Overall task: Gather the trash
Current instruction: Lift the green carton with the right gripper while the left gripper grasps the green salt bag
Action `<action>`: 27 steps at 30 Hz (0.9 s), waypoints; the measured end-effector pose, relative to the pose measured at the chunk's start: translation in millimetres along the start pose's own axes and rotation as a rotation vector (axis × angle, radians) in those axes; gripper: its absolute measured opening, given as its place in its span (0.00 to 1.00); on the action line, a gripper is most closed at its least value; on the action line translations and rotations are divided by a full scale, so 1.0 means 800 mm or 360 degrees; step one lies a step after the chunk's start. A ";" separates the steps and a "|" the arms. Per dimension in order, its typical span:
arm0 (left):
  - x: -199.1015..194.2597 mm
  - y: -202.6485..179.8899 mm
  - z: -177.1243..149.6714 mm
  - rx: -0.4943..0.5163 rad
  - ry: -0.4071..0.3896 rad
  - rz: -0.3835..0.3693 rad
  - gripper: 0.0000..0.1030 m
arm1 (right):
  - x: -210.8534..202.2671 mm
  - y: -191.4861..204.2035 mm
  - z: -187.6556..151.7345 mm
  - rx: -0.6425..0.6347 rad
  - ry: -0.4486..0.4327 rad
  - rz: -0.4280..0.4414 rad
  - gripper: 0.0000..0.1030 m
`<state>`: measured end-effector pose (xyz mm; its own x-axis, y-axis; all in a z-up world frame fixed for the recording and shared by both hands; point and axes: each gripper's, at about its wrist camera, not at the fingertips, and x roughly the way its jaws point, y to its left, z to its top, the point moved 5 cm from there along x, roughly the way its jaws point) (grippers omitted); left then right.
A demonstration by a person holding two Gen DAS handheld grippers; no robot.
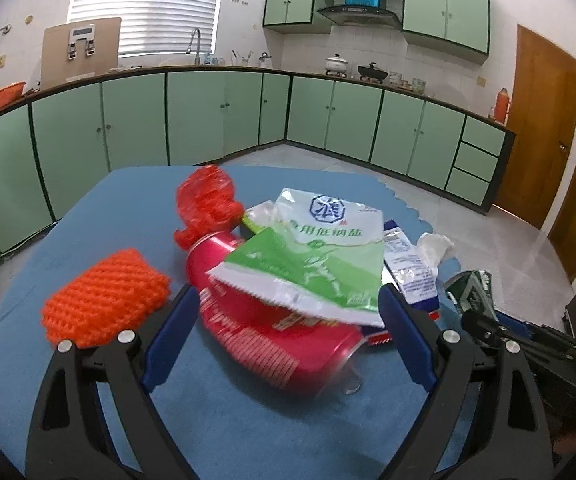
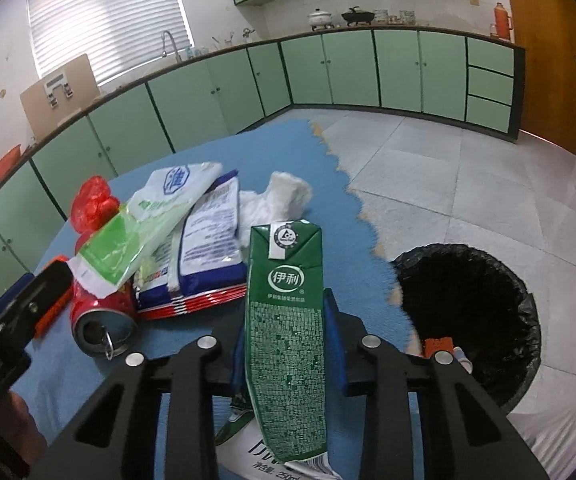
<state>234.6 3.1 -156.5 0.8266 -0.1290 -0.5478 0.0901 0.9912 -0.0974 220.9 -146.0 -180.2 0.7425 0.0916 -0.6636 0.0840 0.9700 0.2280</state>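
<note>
My left gripper (image 1: 284, 320) is open, its blue pads on either side of a red drink can (image 1: 272, 344) lying on the blue table (image 1: 248, 420). A green and white salt bag (image 1: 312, 256) lies across the can. My right gripper (image 2: 286, 340) is shut on a green milk carton (image 2: 288, 332), held upright above the table. The can (image 2: 102, 316), the salt bag (image 2: 148, 220), a blue and white packet (image 2: 208, 240) and a white tissue (image 2: 276, 200) also show in the right wrist view. A bin with a black liner (image 2: 476, 320) stands to the right, below the table edge.
An orange knitted scrubber (image 1: 104, 300) lies left of the can and crumpled red plastic (image 1: 208, 204) behind it. Green kitchen cabinets (image 1: 208, 112) run along the walls. The tiled floor (image 2: 468, 176) lies beyond the table's ragged right edge.
</note>
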 end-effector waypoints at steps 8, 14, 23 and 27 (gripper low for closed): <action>0.039 0.005 0.001 -0.0137 0.0136 -0.0050 0.85 | -0.006 0.000 0.010 -0.0050 -0.0057 0.0000 0.31; 0.058 0.008 0.003 -0.0200 0.0170 -0.0082 0.72 | 0.002 0.002 0.009 -0.0057 -0.0040 0.0025 0.31; 0.065 0.010 0.002 -0.0215 0.0170 -0.0057 0.15 | 0.011 0.003 0.007 -0.0075 -0.0012 0.0033 0.31; 0.055 0.011 0.004 -0.0211 0.0117 -0.0039 0.07 | 0.014 0.003 0.007 -0.0079 -0.0001 0.0037 0.31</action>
<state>273.4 6.5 -178.4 0.7819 -0.1597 -0.6026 0.0316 0.9755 -0.2175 232.8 -144.1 -183.1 0.7441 0.1141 -0.6582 0.0339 0.9776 0.2078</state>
